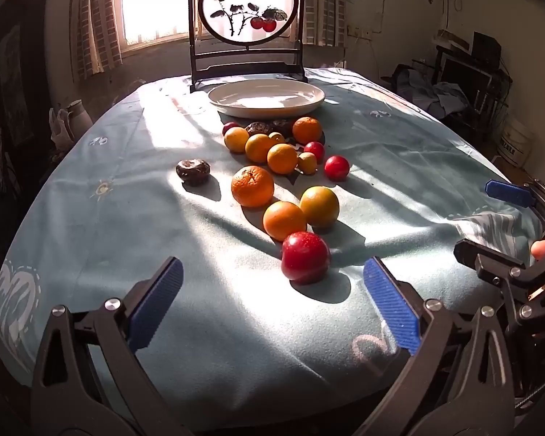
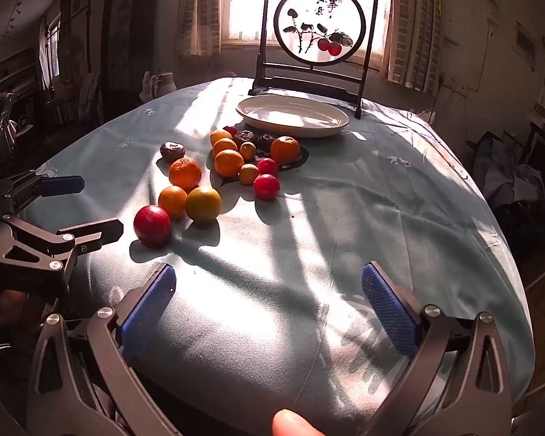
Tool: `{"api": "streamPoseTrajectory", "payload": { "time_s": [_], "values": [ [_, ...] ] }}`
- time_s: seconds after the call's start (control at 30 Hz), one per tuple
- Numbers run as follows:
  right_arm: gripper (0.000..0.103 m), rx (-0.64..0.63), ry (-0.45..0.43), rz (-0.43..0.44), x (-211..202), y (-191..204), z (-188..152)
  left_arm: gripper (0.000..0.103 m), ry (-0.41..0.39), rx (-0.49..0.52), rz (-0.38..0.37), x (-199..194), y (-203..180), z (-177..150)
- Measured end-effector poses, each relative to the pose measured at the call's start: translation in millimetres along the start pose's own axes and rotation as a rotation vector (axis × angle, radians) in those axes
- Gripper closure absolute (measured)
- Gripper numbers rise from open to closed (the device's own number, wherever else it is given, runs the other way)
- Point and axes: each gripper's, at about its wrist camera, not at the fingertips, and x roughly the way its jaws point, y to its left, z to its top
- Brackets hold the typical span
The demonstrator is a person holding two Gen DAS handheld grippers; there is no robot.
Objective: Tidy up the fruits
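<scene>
My table under a pale blue cloth, bright window ahead with checked curtains, low sun striping the cloth, dim cluttered shelves on the left (too dark to read), scuffed white wall on the right

Your work surface, a table under pale blue cloth, your loose fruits clustered mid-cloth, an empty white plate beyond them, a framed round screen upright behind the plate
</scene>
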Motion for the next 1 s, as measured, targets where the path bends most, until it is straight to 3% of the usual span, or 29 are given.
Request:
{"api": "streamPoseTrajectory", "payload": {
  "time_s": [1.0],
  "values": [
    [0.001,0.006,0.012,-0.002,3.4,0.5,-2.1,0.002,0.012,-0.005,0.004,6.7,4.6,-4.3]
  ]
}}
